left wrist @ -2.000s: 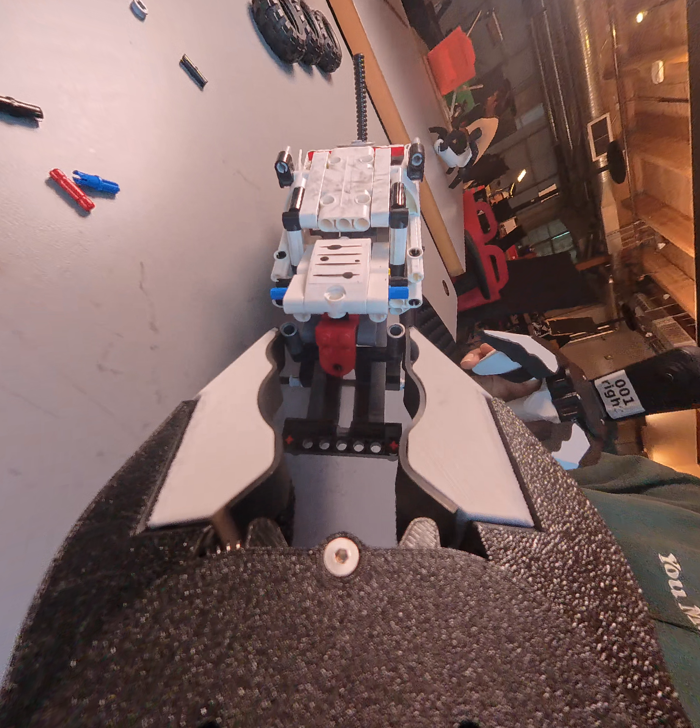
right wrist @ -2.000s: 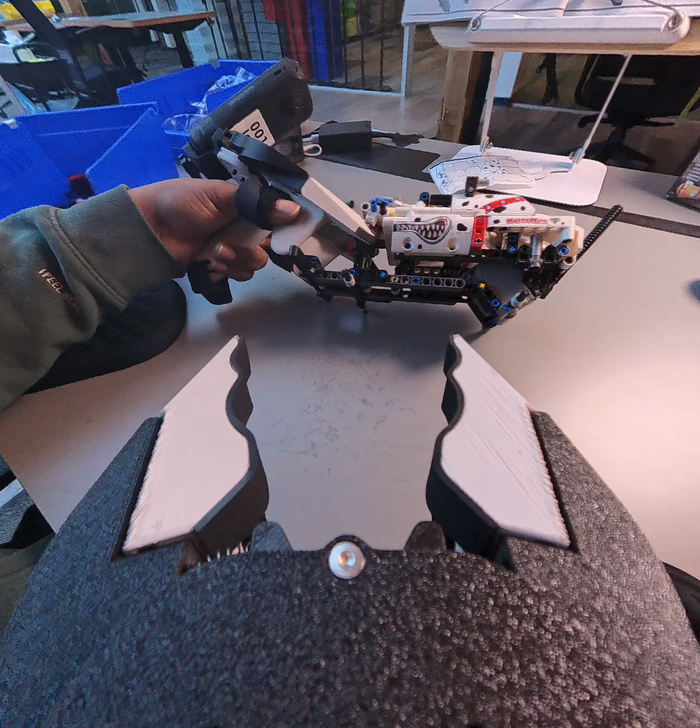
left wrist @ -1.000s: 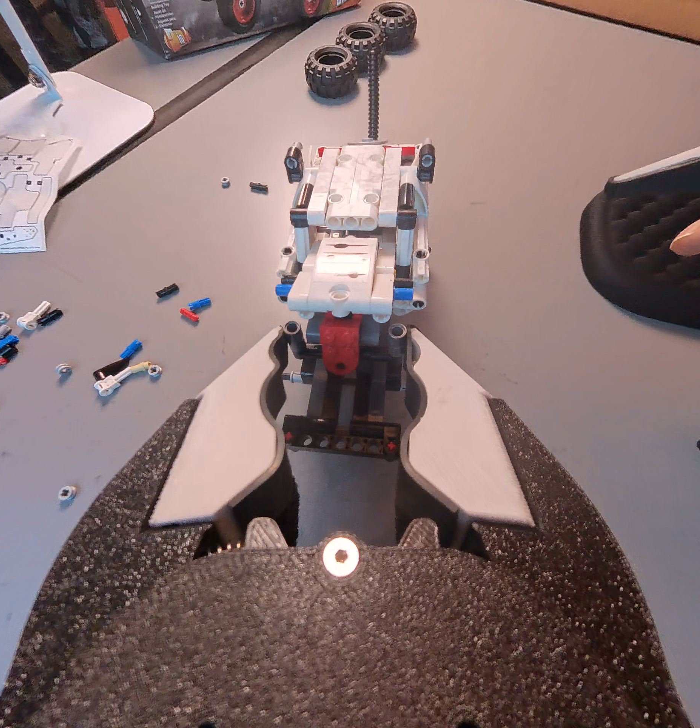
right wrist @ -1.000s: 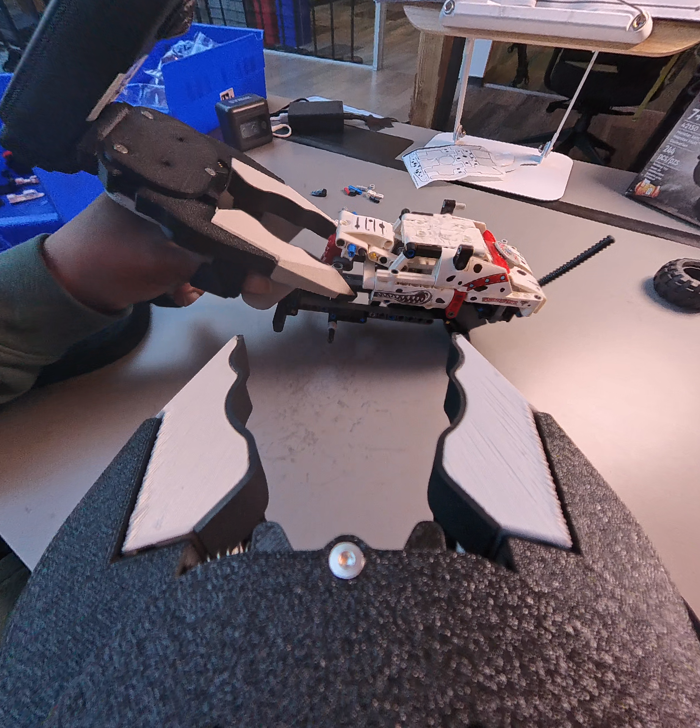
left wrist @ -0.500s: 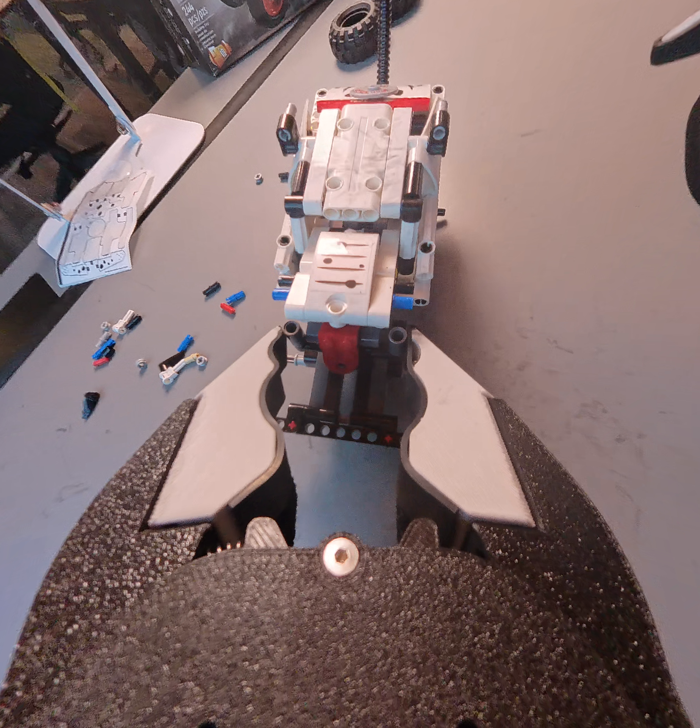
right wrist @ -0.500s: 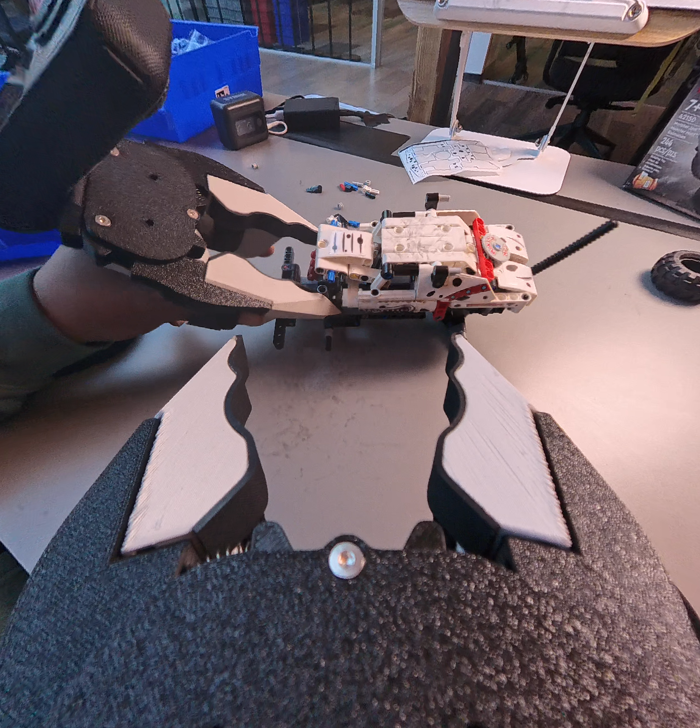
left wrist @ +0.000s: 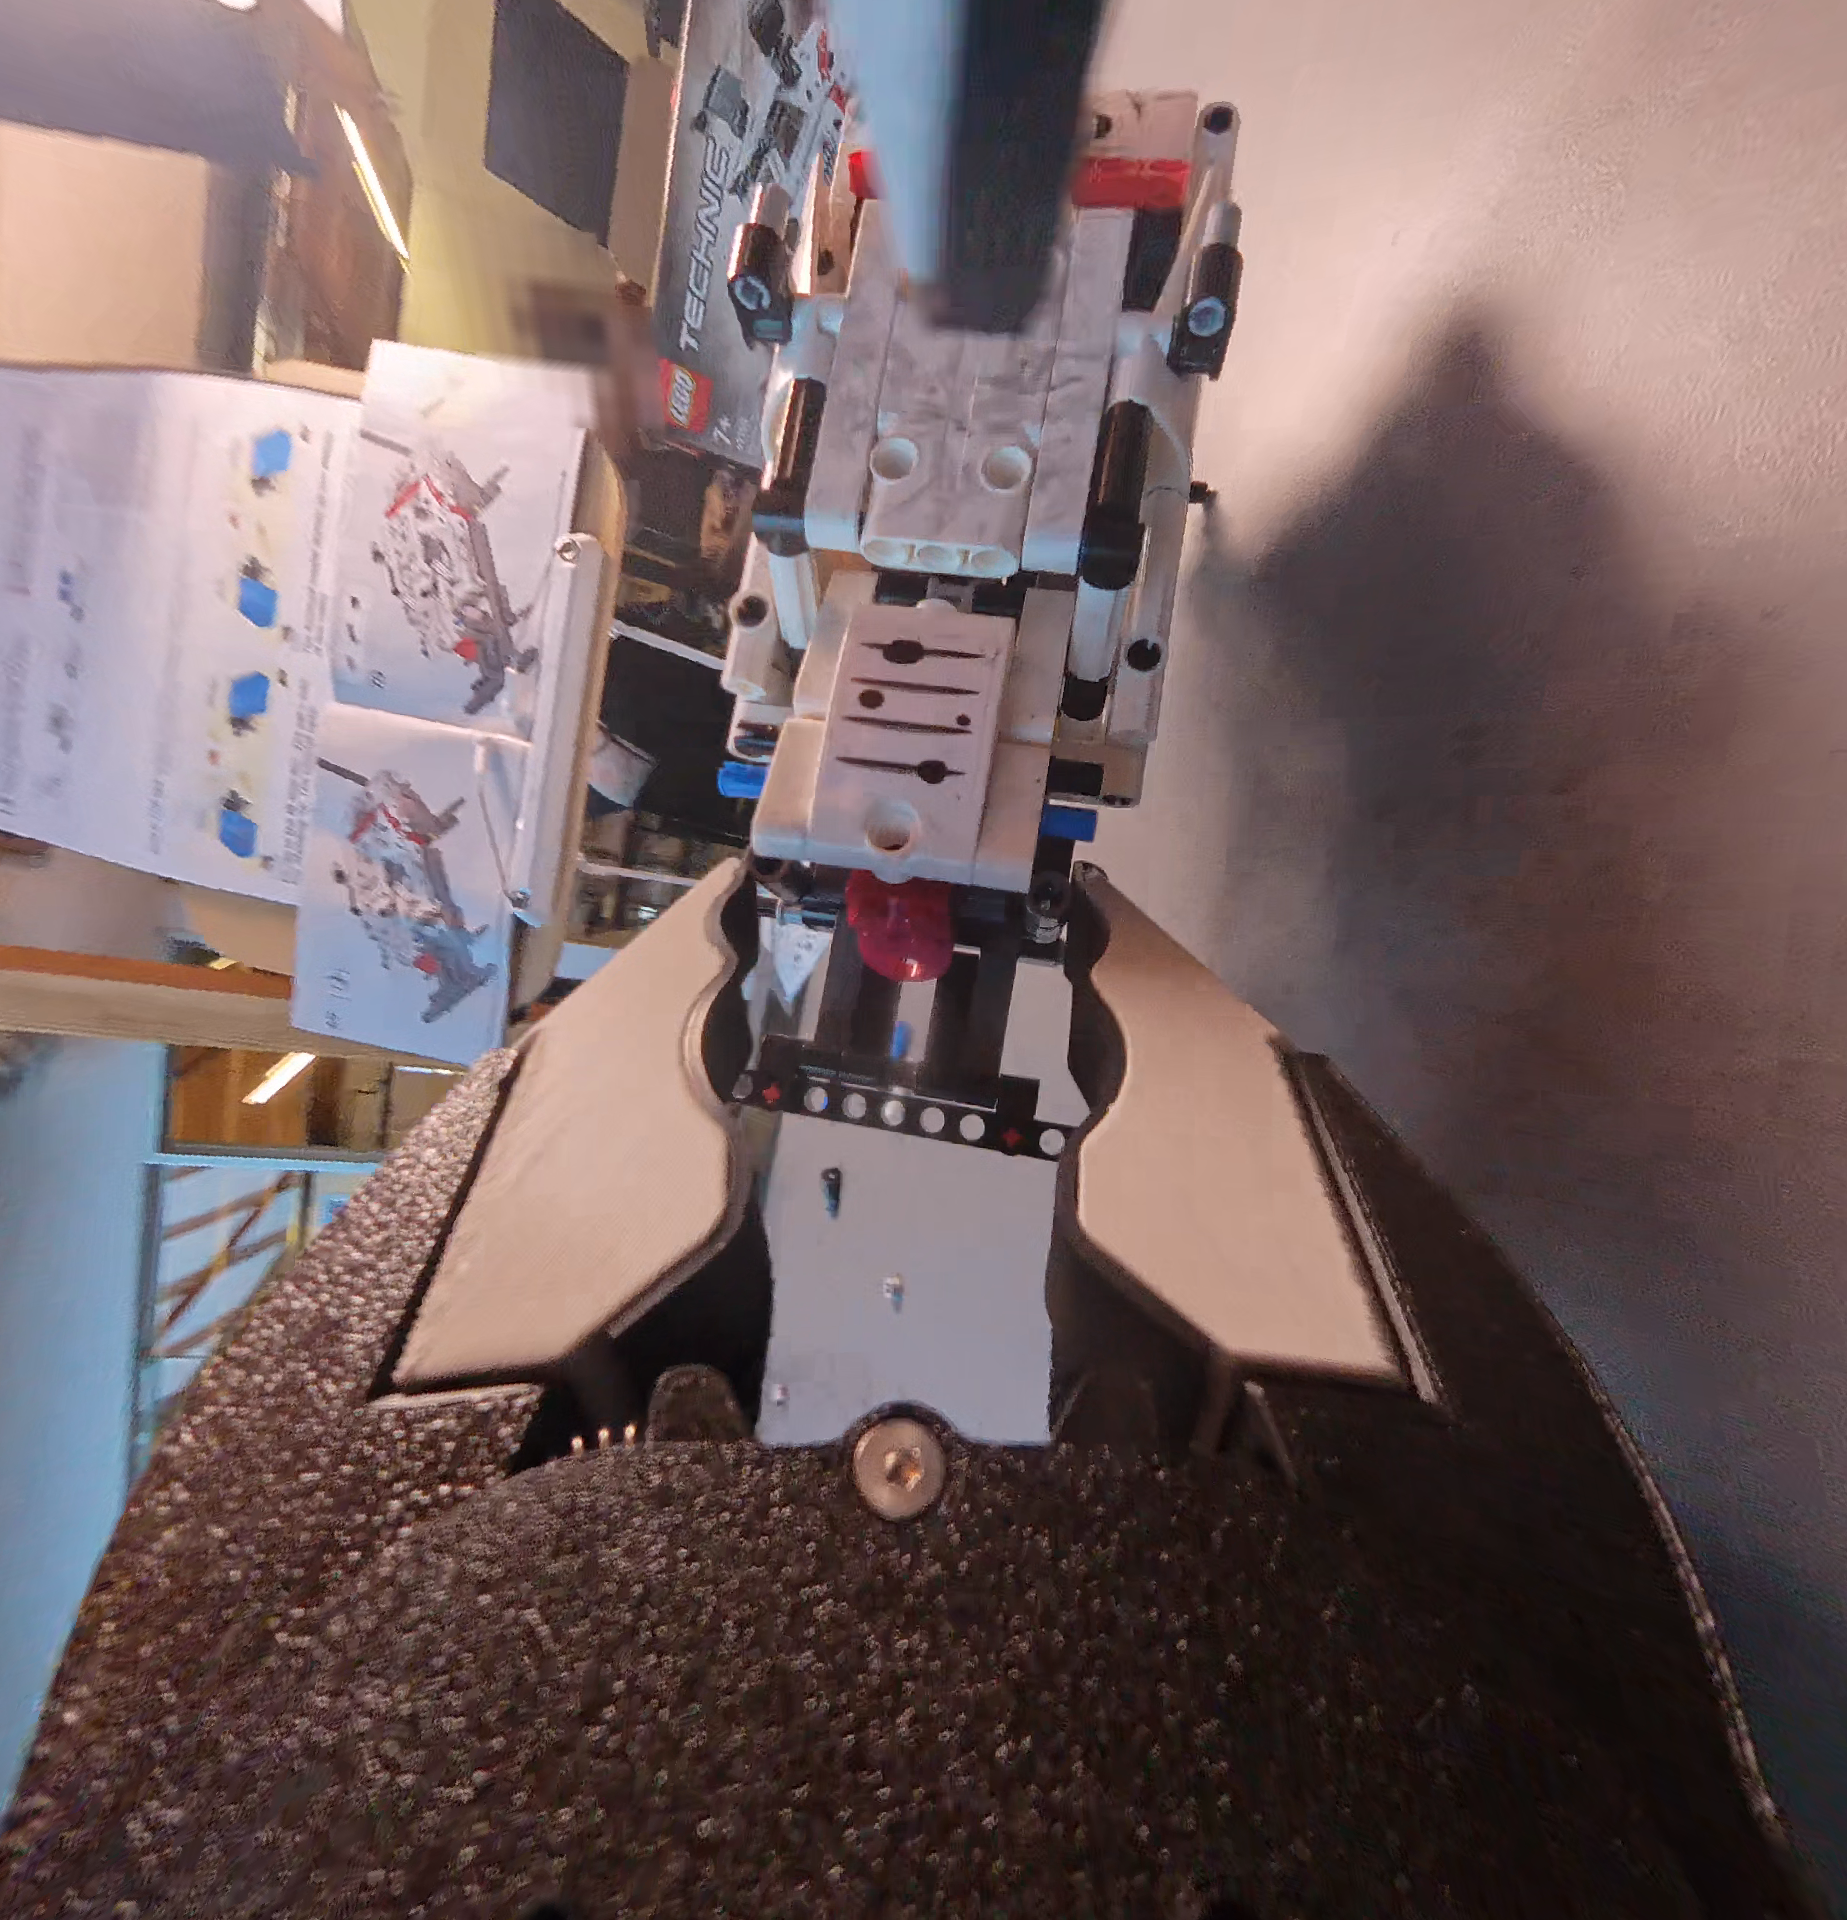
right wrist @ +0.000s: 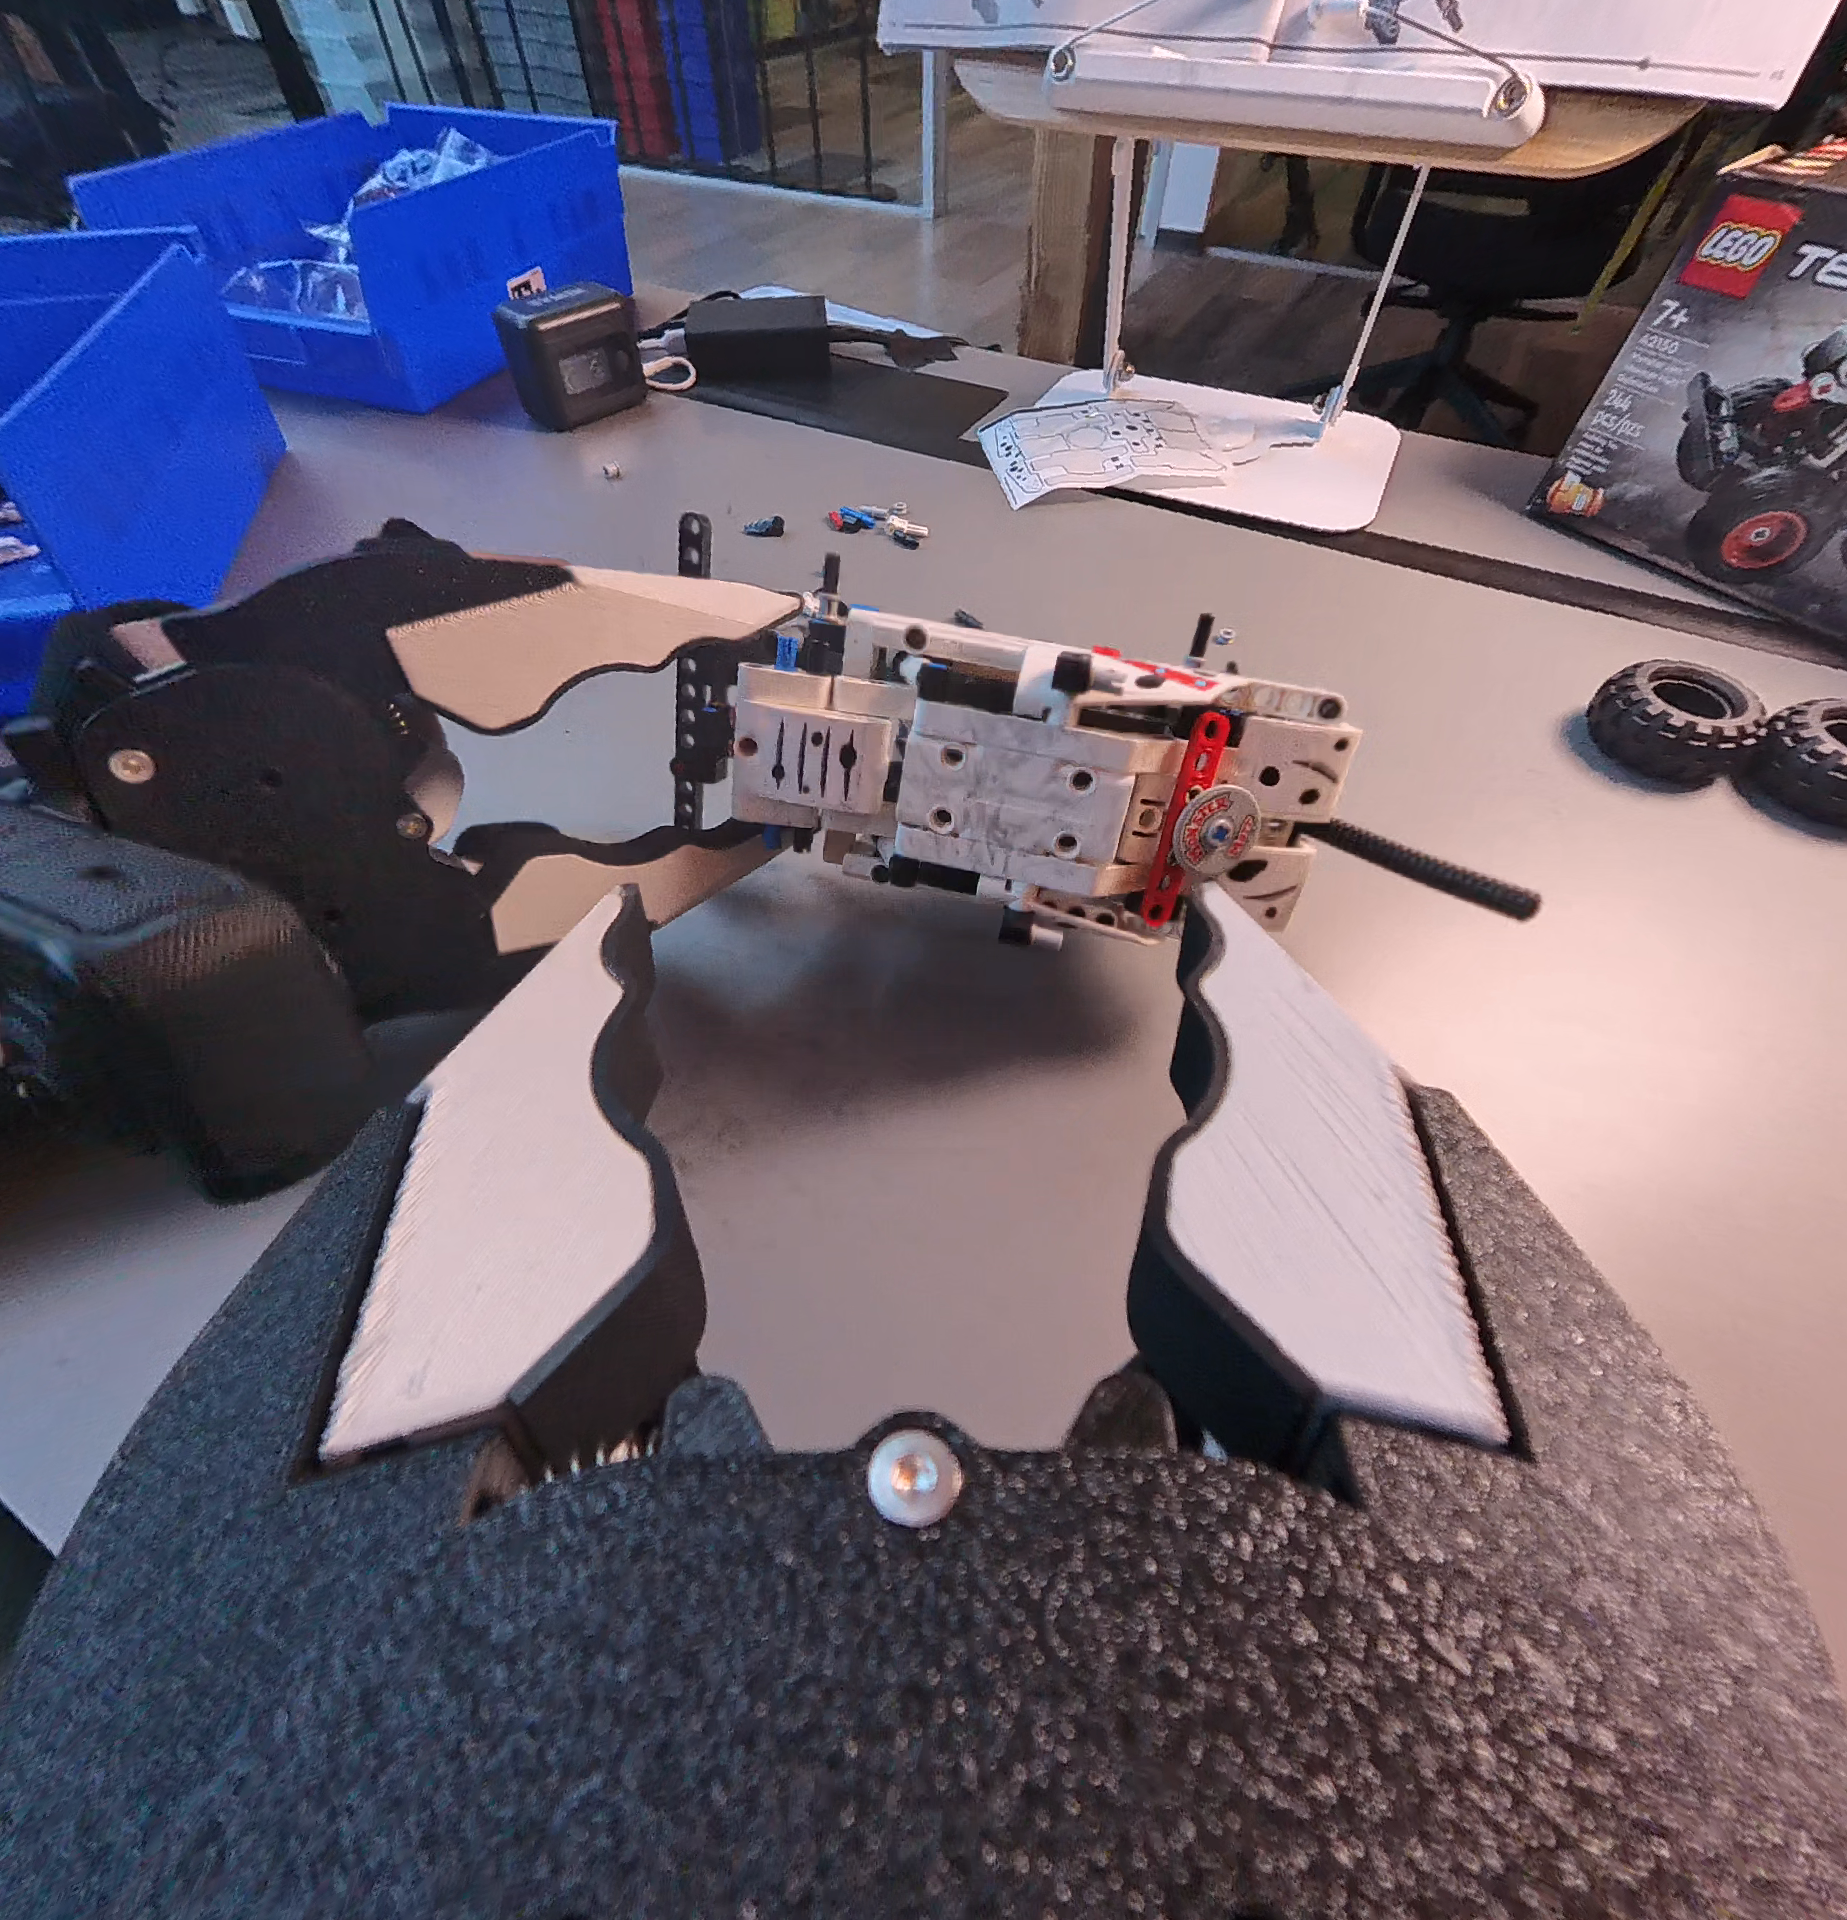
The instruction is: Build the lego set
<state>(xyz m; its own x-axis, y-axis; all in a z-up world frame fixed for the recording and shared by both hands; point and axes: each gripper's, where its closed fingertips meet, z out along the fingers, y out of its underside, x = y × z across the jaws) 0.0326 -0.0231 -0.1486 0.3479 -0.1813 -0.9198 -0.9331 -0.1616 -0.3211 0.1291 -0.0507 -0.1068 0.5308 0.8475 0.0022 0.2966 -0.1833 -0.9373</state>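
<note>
While the grey table (right wrist: 1521, 1091) lay flat under the left wrist camera half a second ago, it now stands as a wall on the right, since the left gripper (left wrist: 903, 914) has rolled. Its fingers pinch the black beam frame of the white studded lego truck (right wrist: 1012, 790), turned on its side above the table. Nearer, the right gripper (right wrist: 903, 914) gapes, ridged pale fingers (right wrist: 1303, 1184) spread just below the truck's red beam.
</note>
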